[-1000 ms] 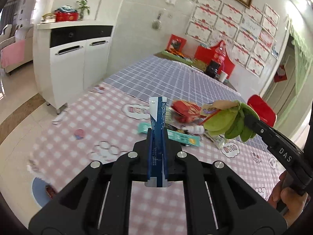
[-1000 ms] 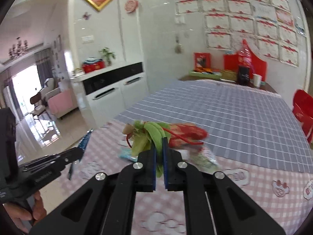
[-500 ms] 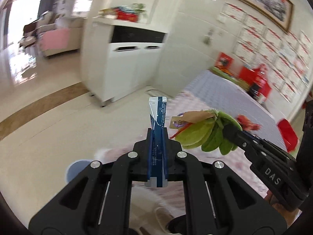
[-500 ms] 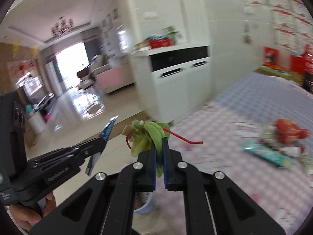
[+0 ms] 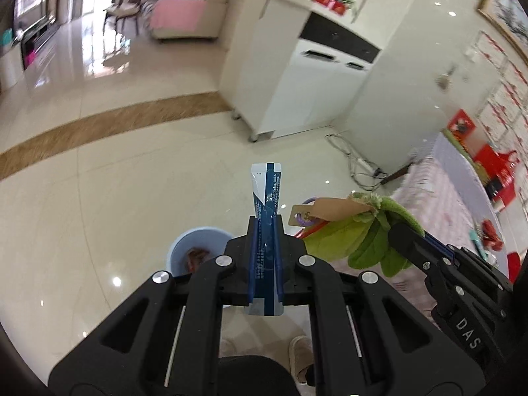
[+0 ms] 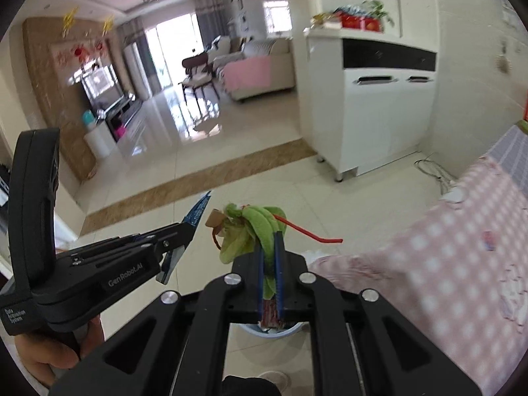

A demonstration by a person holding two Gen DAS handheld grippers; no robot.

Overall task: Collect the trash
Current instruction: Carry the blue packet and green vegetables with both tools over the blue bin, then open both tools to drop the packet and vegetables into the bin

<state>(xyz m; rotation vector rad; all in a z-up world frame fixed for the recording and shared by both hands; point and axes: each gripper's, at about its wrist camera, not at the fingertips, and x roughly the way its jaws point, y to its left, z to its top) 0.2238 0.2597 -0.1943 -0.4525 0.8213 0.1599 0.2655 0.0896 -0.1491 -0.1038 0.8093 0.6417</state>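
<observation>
now we have both loads out over the glossy cream tiled floor [image 5: 115, 171], off the edge of the pink checked tablecloth [image 6: 462, 247], and we judge that is because the pale blue round plastic bin [image 5: 198, 241] stands down there on the tiles and is where the trash should end up. in the left view the bin lies just beyond and below our fingers, with something reddish-brown already in its bottom; in the right view only a sliver of its rim [image 6: 290, 328] peeps from under the gripper body, so the right load hangs almost straight above it. our right gripper [image 6: 270, 264] is clenched on the green bundle of leaf-shaped fabric scraps [image 6: 254, 231], pinched by its lower end so the loose leaves, a tan paper tag [image 5: 325, 209] and a thin red strand [image 6: 313, 234] fan out past the tips, clear of the jaws and free to fall. our left gripper [image 5: 265, 254] is clenched on the flat blue and white foil sachet [image 5: 266, 191], gripped about its lower half. the sachet's long axis runs along the fingers, its sealed white top end pointing forward and downward toward the floor beyond the bin, its short tail poking back behind the pads. we judge both need only a release over the bin's mouth.
</observation>
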